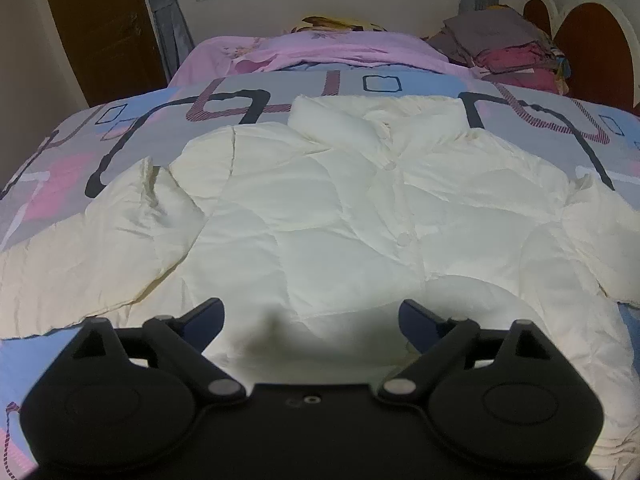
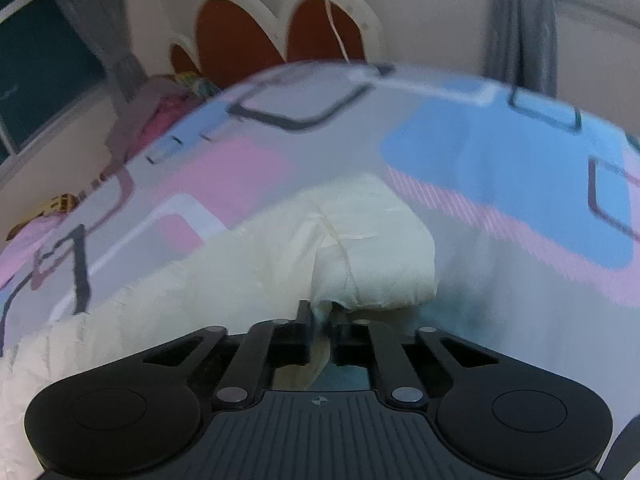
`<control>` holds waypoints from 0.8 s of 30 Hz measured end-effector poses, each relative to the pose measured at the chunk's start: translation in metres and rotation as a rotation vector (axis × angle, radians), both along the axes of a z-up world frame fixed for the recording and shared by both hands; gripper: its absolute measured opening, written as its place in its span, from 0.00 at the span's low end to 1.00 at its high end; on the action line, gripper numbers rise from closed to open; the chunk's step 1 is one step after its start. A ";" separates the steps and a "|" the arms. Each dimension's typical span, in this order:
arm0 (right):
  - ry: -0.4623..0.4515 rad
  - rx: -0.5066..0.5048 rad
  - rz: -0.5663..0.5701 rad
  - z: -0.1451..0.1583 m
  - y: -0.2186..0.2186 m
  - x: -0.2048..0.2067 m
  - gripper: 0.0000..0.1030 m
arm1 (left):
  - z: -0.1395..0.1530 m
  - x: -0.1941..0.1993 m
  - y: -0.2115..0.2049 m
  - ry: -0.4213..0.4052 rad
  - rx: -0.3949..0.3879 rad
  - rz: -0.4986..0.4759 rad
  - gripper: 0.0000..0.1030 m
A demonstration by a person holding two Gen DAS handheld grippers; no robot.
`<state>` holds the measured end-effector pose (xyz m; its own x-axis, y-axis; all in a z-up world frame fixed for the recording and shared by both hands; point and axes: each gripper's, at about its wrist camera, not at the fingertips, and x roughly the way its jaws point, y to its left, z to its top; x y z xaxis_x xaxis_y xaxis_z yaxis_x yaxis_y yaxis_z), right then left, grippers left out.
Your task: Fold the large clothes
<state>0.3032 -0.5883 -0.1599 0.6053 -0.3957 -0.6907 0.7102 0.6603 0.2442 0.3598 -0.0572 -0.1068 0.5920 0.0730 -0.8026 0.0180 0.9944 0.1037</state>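
A cream puffer jacket [image 1: 320, 208] lies spread front-up on the bed, collar toward the far side, sleeves out to both sides. My left gripper [image 1: 312, 316] hovers over the jacket's near hem, jaws wide apart with only the fabric below them. In the right wrist view, the jacket's sleeve cuff [image 2: 360, 248] bunches up just ahead of my right gripper [image 2: 322, 312]. Its jaws are pinched together on a fold of the cream cuff fabric.
The bed carries a patterned cover [image 1: 120, 140] in blue, pink and grey, with a pink blanket [image 1: 320, 52] at the far end. A stack of folded clothes [image 1: 508, 48] sits far right by the brown headboard [image 2: 240, 40]. A window and grey curtains stand behind.
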 end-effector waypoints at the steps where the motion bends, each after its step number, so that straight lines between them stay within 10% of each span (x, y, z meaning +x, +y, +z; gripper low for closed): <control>1: -0.014 -0.021 0.011 0.007 0.006 0.002 0.05 | 0.001 0.000 0.003 -0.002 -0.012 0.002 0.89; 14: -0.194 -0.225 0.433 0.087 0.189 0.058 0.04 | 0.011 -0.006 0.070 -0.068 -0.047 0.069 0.89; 24: -0.159 -0.133 0.816 0.054 0.380 0.084 0.04 | 0.014 -0.007 0.131 -0.089 -0.057 0.124 0.89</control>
